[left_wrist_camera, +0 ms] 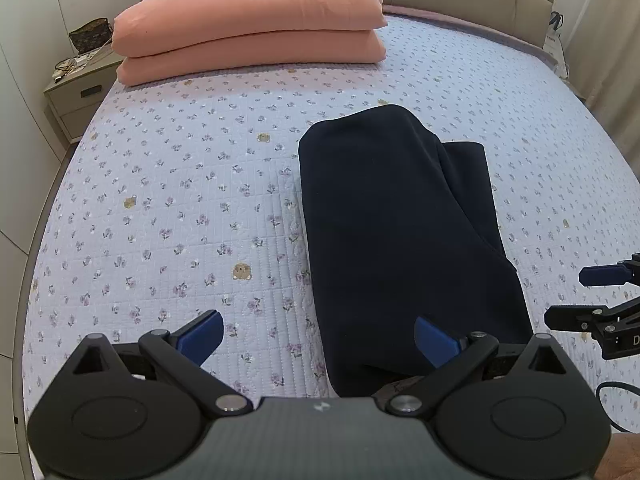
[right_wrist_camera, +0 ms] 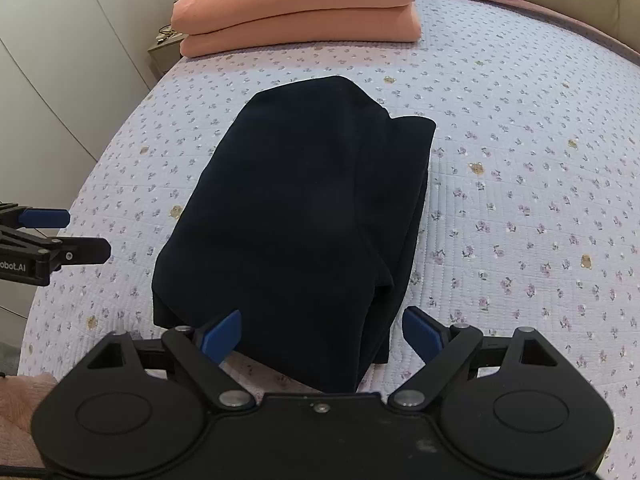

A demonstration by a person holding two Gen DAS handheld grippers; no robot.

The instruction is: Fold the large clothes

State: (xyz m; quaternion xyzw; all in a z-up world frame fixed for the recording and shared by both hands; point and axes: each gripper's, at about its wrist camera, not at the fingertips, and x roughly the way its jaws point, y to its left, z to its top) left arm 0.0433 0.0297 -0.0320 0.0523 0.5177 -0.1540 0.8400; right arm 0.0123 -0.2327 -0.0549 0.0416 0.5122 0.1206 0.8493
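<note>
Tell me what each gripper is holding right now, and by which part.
Nothing is held. The left gripper and the right gripper are both open, at the near end of the folded dark garment on the bed.

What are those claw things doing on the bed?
A person is folding clothes with a claw in each hand. The dark navy garment lies folded on the flowery bedspread. The left claw and right claw both hang open near it, holding nothing. A folded pink quilt sits by the headboard.
</note>
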